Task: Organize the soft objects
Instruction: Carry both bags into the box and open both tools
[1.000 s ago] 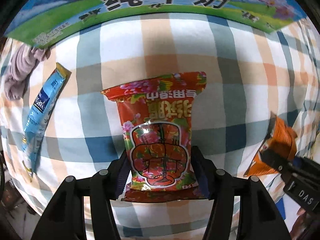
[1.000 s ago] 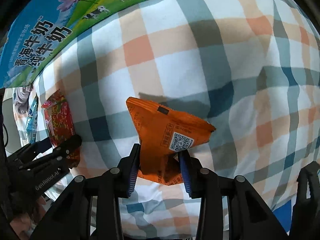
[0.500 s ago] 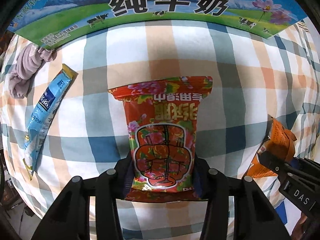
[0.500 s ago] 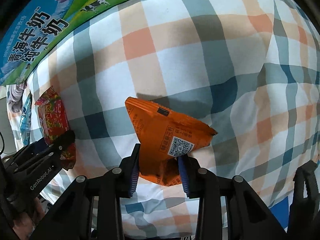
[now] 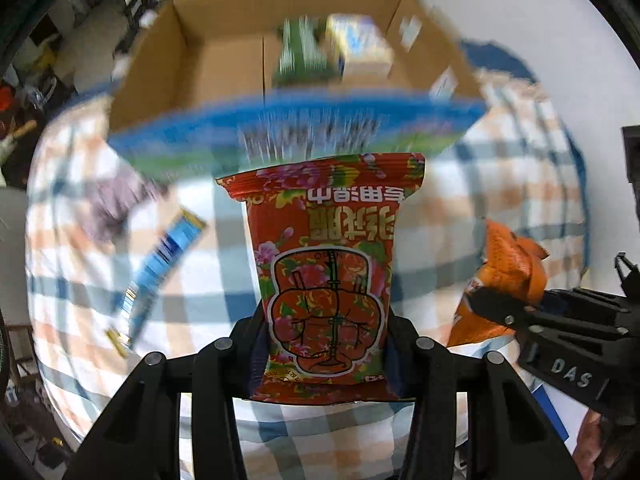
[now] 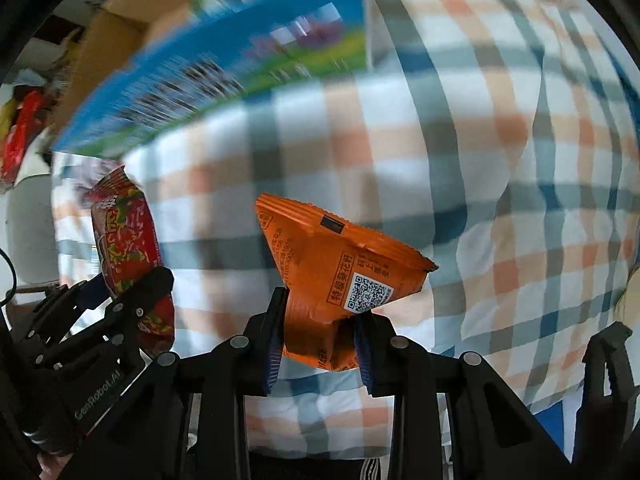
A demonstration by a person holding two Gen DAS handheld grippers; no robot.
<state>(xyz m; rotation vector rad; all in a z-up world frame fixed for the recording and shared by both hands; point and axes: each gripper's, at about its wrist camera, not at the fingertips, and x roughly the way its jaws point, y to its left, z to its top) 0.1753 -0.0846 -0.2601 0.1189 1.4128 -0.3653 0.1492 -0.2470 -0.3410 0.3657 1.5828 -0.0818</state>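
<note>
Two snack packets are held above the plaid cloth: the left claw clamped on a red floral packet, the right claw clamped on an orange packet, near an open cardboard box.

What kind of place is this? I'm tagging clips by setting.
Probably a lived-in room or workshop used for tidying: a checked cloth covers the surface, an open cardboard box waits behind, and clutter fills the left background.

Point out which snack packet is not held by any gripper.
The long blue packet, lying on the checked cloth; the red packet and the orange packet are both clamped.
</note>
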